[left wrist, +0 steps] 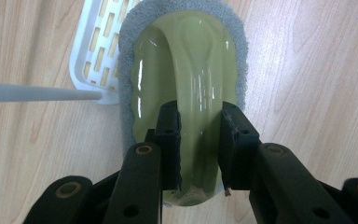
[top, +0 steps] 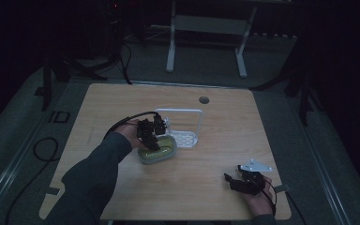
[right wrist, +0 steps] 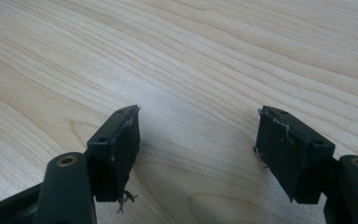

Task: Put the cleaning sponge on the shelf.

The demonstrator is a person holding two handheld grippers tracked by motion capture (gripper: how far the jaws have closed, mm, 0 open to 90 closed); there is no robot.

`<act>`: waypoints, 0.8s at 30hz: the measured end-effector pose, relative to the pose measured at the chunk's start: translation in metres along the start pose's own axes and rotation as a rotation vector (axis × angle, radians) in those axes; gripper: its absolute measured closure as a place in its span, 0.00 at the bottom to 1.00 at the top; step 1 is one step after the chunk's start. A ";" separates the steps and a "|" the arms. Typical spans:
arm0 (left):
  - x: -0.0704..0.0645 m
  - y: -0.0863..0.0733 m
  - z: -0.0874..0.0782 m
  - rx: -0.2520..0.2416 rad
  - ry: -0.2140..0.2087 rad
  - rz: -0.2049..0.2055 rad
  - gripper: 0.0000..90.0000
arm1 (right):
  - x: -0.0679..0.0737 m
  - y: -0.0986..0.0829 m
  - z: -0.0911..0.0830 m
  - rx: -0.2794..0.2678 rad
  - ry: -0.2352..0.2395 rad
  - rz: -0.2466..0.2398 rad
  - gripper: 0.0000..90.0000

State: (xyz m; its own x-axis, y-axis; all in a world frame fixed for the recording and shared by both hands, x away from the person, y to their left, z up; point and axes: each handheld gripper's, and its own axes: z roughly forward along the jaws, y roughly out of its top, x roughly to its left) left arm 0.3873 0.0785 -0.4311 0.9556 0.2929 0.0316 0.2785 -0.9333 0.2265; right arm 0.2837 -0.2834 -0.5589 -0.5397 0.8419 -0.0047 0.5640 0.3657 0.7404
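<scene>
A scrubbing brush with a glossy olive-green handle [left wrist: 191,79] and a grey pad rim [left wrist: 129,28] lies on the wooden table [top: 215,136], just in front of a white rack. My left gripper [left wrist: 199,140] is shut on the raised green handle, one jaw on each side. From above, the left gripper [top: 151,136] sits over the brush [top: 161,152] near the table's middle. My right gripper [right wrist: 196,140] is open over bare wood with nothing between its jaws. It rests low at the front right [top: 243,182].
A white slotted rack [top: 183,127] with a tall wire frame stands right behind the brush; its tray corner [left wrist: 95,51] and a white rod [left wrist: 37,92] lie close to the left jaw. A cable hole [top: 204,100] marks the far edge of the table.
</scene>
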 end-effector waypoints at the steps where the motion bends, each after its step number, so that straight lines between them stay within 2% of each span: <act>1: 0.000 0.000 0.000 -0.001 0.002 0.001 0.80 | 0.000 0.000 0.000 0.000 0.000 0.000 0.33; 24: 0.001 0.014 -0.003 -0.005 0.011 0.061 0.80 | 0.000 0.000 0.000 0.000 0.000 -0.001 0.33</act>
State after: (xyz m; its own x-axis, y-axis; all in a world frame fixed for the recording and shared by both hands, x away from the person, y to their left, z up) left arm 0.3921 0.0663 -0.4250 0.9698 0.2373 0.0564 0.2188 -0.9487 0.2283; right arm 0.2837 -0.2835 -0.5589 -0.5401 0.8416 -0.0052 0.5637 0.3663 0.7403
